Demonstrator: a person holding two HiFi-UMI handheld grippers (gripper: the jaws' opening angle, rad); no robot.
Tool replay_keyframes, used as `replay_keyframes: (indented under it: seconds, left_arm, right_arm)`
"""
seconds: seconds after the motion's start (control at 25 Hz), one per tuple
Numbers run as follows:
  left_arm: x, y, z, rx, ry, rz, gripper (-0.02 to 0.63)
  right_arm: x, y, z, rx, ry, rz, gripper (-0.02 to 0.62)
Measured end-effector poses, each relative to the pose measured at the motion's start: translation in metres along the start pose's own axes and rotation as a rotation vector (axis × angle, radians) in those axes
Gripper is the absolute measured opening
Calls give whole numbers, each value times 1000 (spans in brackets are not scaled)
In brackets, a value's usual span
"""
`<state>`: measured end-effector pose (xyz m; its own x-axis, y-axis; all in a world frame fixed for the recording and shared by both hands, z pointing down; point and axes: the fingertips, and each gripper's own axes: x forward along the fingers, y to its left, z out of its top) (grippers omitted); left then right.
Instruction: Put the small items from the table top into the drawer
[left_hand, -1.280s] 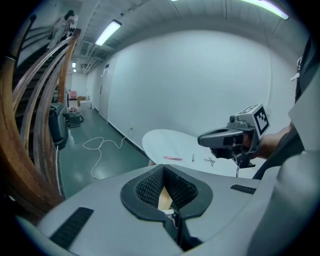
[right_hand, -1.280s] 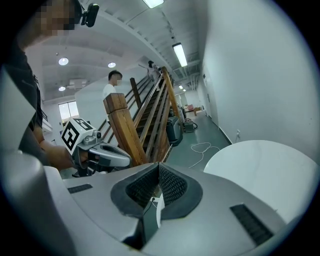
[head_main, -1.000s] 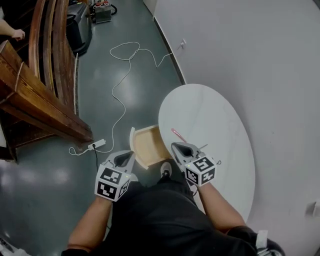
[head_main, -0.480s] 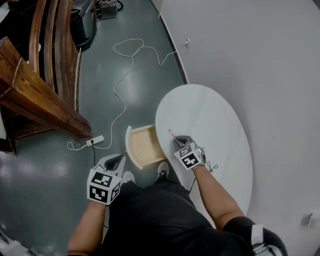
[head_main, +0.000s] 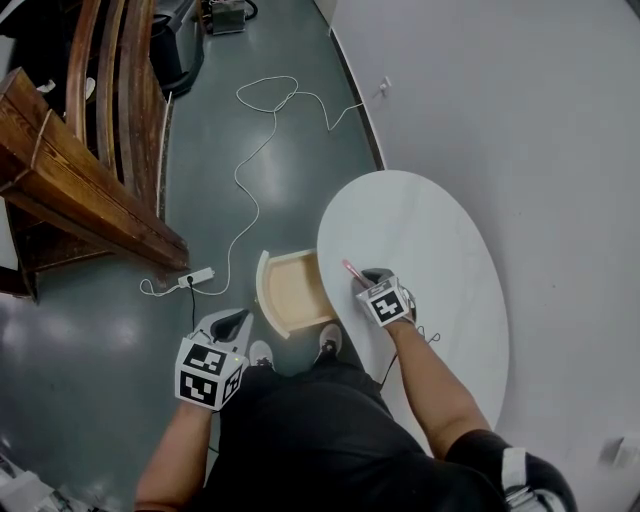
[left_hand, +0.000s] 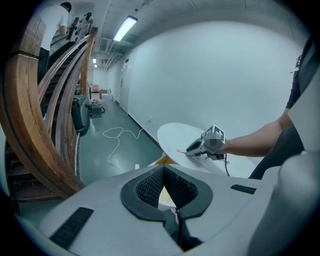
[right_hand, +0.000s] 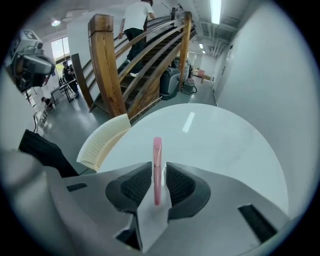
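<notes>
A thin pink pen (right_hand: 157, 155) lies on the white oval table (head_main: 430, 230), close to the edge beside the open wooden drawer (head_main: 290, 290). My right gripper (head_main: 362, 278) has come down over it and its jaws have just been opening. The pen sits between the pads with a little gap on each side, its tip sticking out ahead. In the left gripper view the right gripper (left_hand: 192, 149) rests low on the table with the pen (left_hand: 181, 150) at its front. My left gripper (head_main: 232, 322) hangs left of the drawer, above the floor, shut and empty.
A wooden staircase (head_main: 90, 190) fills the left side. A white cable (head_main: 245, 190) and power strip (head_main: 195, 277) lie on the grey floor beyond the drawer. A white wall (head_main: 520, 120) runs close behind the table. The person's shoes (head_main: 328, 340) stand under the drawer.
My right gripper has dropped toward the table and forward, over the pink pen, and its jaws have parted. The left gripper has barely moved.
</notes>
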<state>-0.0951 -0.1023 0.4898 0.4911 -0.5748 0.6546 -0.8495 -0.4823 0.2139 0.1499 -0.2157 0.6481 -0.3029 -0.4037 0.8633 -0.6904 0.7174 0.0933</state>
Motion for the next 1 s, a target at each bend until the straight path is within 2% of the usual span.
replay_keyframes:
  seconds: [0.28,0.36,0.52,0.76,1.0]
  left_arm:
    - [0,2,-2,3,8,-11,14]
    - [2,1,-2,7,8,-16,14]
    - [3,2,2,20,4,-27,14]
    - [7,2,6,33,4,-47,14]
    - [11,1,5,36,4,-60,14]
  right_arm:
    - [1,6,0,155,2,68,71]
    - [3,7,-3,166,15,71,45]
    - [0,13,-4,165,19,66,43]
    - [-19,21,9,179,-60,38,43]
    - [-29,68,27,176,-114,141,43]
